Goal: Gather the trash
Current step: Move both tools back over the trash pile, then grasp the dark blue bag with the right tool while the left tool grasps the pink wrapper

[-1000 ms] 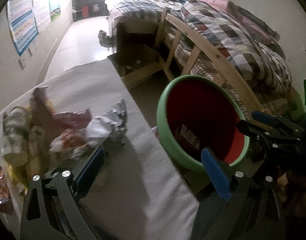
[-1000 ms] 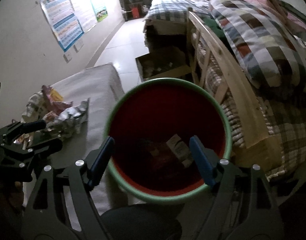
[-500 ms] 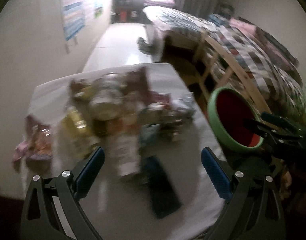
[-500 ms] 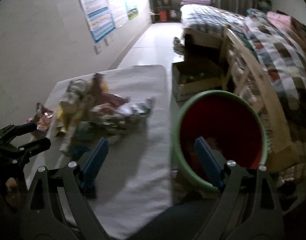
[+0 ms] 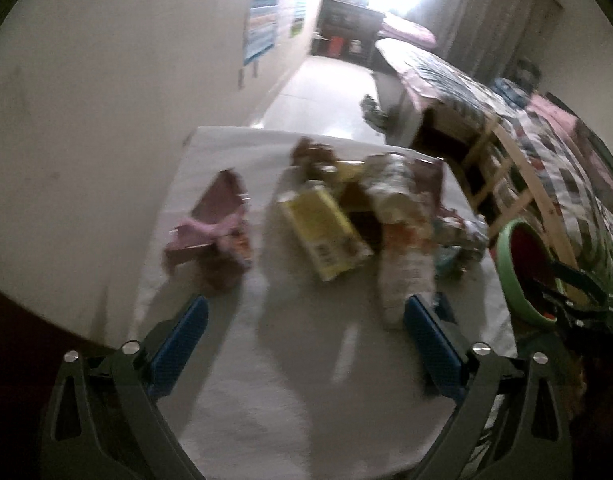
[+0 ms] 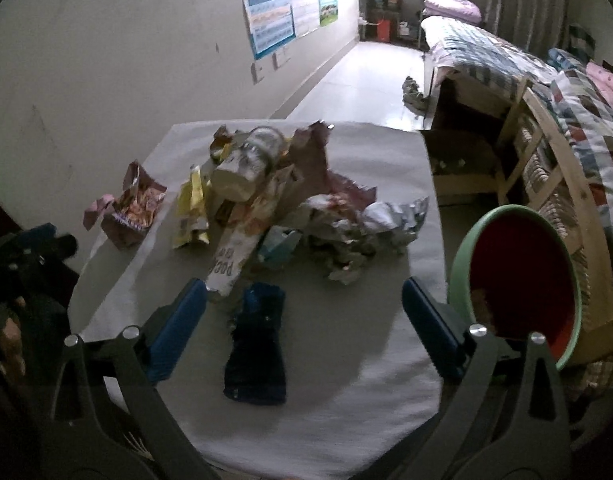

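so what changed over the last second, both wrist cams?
Both views swung off the green bin to the trash pile on the table. Right gripper is opening wider, nothing between its jaws. Left gripper stayed open and empty; pile and bin look unmoved.

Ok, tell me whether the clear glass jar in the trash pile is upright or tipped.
Tipped: the clear glass jar lies on its side atop the wrappers.
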